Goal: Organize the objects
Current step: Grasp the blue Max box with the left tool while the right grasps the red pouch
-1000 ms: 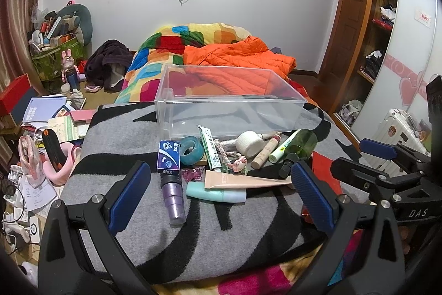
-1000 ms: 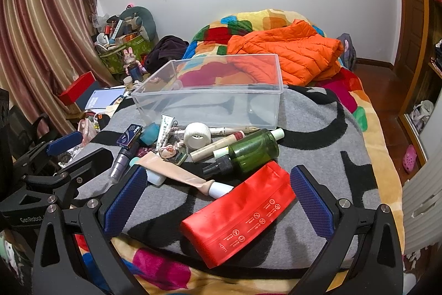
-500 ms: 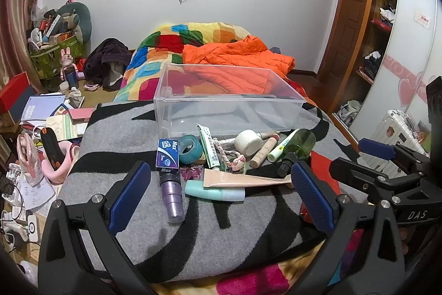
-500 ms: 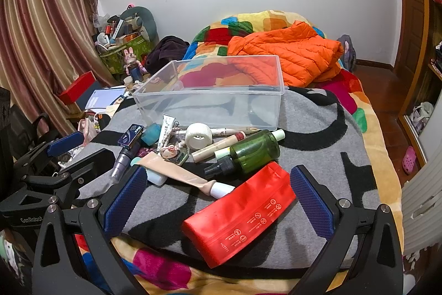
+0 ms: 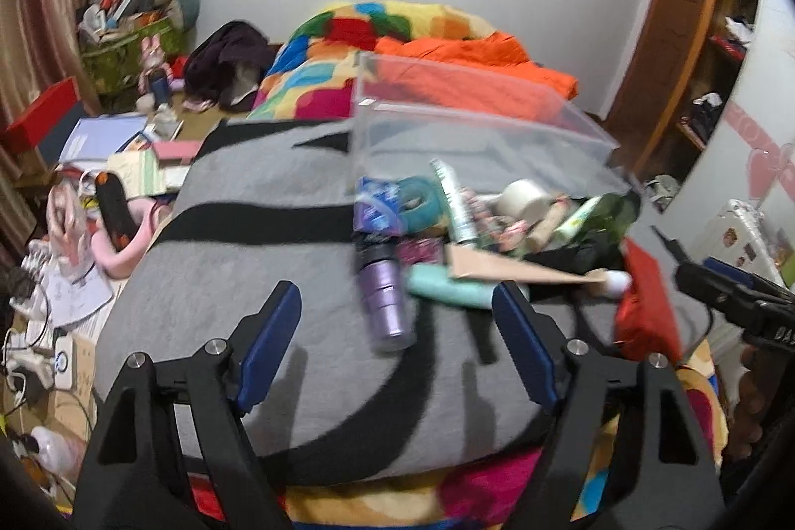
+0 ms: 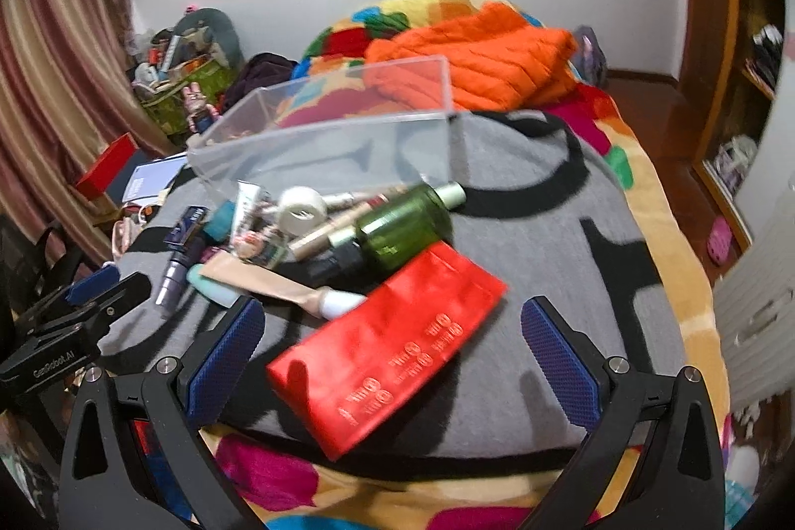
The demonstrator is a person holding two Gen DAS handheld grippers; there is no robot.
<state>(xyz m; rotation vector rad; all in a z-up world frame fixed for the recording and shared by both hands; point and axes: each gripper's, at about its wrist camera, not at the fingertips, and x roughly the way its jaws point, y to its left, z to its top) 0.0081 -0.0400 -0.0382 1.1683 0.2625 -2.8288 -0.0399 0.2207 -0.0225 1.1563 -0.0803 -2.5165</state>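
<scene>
Left gripper [image 5: 397, 346] hovering with jaws spread wide, gripping nothing, blue pads [image 5: 271, 348] framing grey-and-black blanket [image 5: 238, 262] just short of purple bottle [image 5: 381, 302] lying on its side; teal tube [image 5: 449, 287] and beige tube [image 5: 516, 269] lying just past it, beige one overlapping teal one. Right gripper [image 6: 392, 348] also hanging wide apart, clamping nothing, red pouch [image 6: 392, 351] lying flat between its fingers. Beyond pouch, green bottle [image 6: 405, 229] lying on its side, touching pouch's far edge, with white tape roll [image 6: 302, 209] and blue box [image 6: 186, 227] sitting further left in the clutter pile. Clear plastic bin [image 6: 338, 132] sitting behind the pile, touching or nearly touching it, nothing visible inside. Orange jacket [image 6: 477, 53] lying on multicoloured quilt [image 5: 328, 48] further back. Frames motion-blurred, small items hard to identify
</scene>
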